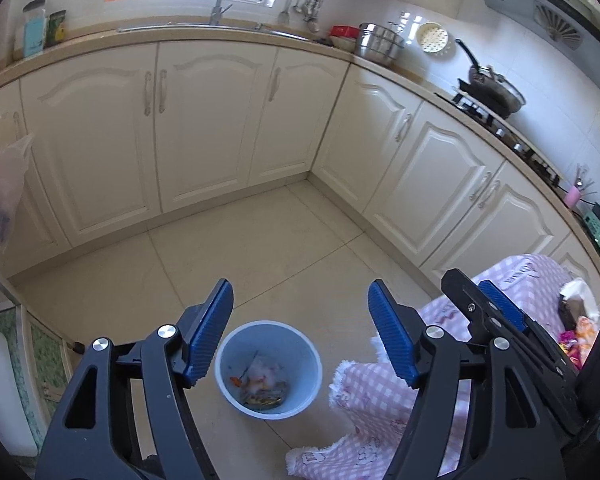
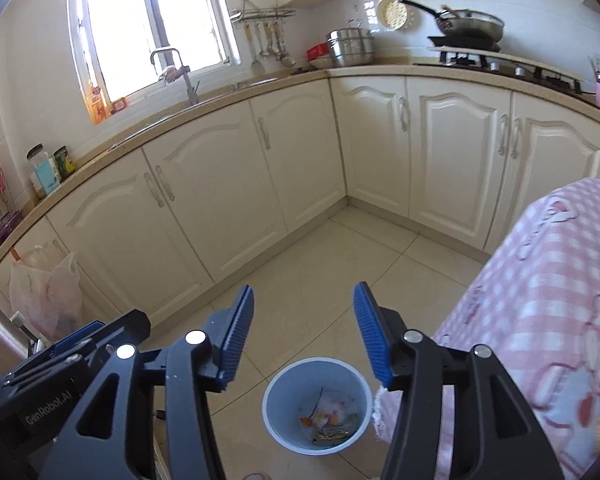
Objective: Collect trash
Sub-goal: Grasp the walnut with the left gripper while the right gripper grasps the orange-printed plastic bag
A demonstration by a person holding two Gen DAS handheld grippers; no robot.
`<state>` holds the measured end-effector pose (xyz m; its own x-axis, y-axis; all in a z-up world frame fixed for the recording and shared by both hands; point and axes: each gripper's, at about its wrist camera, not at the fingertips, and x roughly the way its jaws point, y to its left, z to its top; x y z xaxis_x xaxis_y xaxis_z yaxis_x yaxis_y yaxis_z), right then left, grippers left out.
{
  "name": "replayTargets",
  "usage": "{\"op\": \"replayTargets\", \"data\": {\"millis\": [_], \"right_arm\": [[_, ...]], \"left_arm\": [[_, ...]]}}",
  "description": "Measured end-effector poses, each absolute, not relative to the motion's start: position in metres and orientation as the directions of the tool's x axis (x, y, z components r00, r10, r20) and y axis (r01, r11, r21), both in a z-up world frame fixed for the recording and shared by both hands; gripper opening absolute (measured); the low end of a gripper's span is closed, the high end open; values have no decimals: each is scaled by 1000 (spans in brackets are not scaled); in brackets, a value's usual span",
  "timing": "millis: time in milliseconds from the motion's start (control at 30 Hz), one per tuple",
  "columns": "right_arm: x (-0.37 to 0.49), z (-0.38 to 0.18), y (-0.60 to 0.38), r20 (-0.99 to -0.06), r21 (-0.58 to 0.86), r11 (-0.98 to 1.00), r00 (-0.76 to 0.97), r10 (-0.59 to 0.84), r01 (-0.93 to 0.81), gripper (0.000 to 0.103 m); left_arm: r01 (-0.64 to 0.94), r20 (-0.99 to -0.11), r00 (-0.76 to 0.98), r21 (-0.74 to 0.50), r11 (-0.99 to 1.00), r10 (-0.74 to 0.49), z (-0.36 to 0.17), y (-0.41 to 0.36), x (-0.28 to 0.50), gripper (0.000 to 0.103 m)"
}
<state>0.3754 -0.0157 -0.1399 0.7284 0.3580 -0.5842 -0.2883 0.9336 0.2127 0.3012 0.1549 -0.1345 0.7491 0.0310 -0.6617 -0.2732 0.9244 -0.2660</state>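
A light blue trash bin (image 1: 269, 368) stands on the tiled floor with wrappers and scraps in its bottom; it also shows in the right wrist view (image 2: 317, 404). My left gripper (image 1: 300, 312) is open and empty, held above and just behind the bin. My right gripper (image 2: 304, 320) is open and empty, also above the bin; its fingers show at the right of the left wrist view (image 1: 500, 304). Colourful wrappers (image 1: 576, 340) and a white tissue lie on the pink checked cloth at the far right.
A table under a pink checked cloth (image 2: 540, 300) stands right of the bin, its edge hanging close to the rim. Cream cabinets (image 1: 204, 128) line the back and right. A plastic bag (image 2: 46, 292) hangs at the left. A wok (image 2: 468, 24) sits on the stove.
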Motion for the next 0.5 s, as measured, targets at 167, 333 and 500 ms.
{"op": "replayTargets", "data": {"millis": [167,333,500], "right_arm": [[349,-112,-63,-540,210,953,787,299,-219,54],[314,-86,-119,-494,194,971,841,222,-142,55],[278,-71,-179,-459,184,982,879,132,-51,56]], "left_arm": [[-177,-620,784,-275,945,-33,-108,119,288,69],[-64,-584,803,-277,959,-115,-87,74,273,69],[59,-575,791,-272,961,-211,-79,22,262,69]]}}
